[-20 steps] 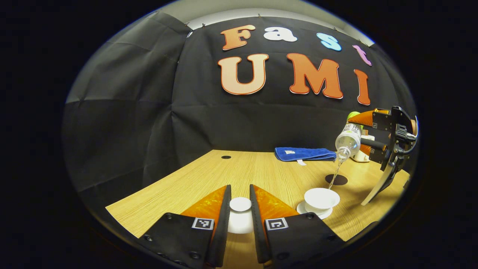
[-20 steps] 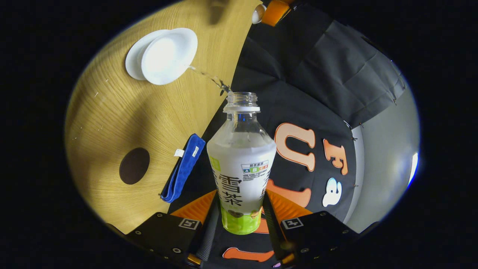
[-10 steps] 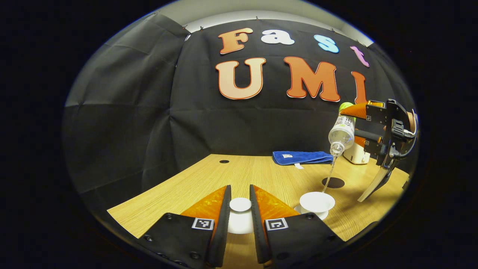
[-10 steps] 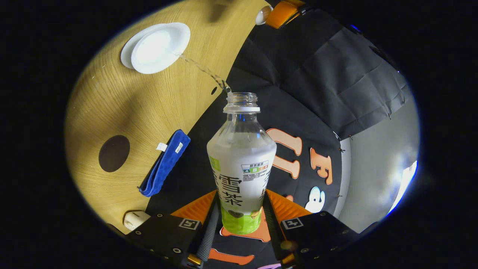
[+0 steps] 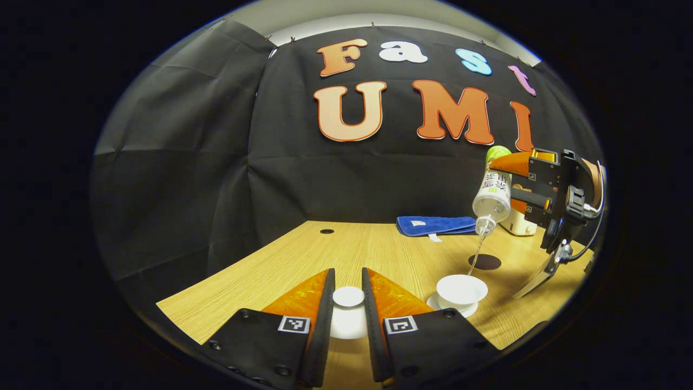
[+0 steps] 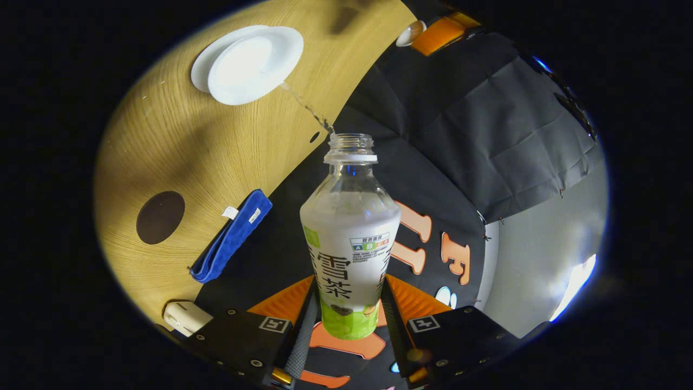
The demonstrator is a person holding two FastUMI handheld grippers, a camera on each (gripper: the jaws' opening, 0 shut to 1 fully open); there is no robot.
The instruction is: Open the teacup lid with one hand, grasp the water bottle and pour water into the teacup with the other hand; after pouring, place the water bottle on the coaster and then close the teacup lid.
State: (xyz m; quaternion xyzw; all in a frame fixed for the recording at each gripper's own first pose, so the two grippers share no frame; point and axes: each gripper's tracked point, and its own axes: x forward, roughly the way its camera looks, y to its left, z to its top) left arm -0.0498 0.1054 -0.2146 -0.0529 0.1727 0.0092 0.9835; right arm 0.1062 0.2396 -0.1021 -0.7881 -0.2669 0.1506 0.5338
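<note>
In the left gripper view, the left claw sits at bottom centre, its two fingers clenched on the knob of a round white ceramic teacup lid, held just above the pale wooden table. Right of it, at lower right of the frame, the open white ceramic teacup stands on its white saucer, close to the table's near edge. Above the cup, at the right of the frame, the right claw holds a clear plastic water bottle with a white and green label tipped neck-down, and a thin stream of water falls toward the cup. Behind the cup lies a dark round coaster, apart from it with bare wood between. A folded blue cloth lies along the table's far edge, and a small white box stands right of it. The left half of the table is bare up to a small dark hole.

In the right gripper view, the right claw at bottom centre grips the bottle by its lower body, both fingers pressing its sides; the neck is uncapped. The stream runs to the cup at upper left. The coaster lies at the left, the cloth beside the table's edge, the white box at lower left.
</note>
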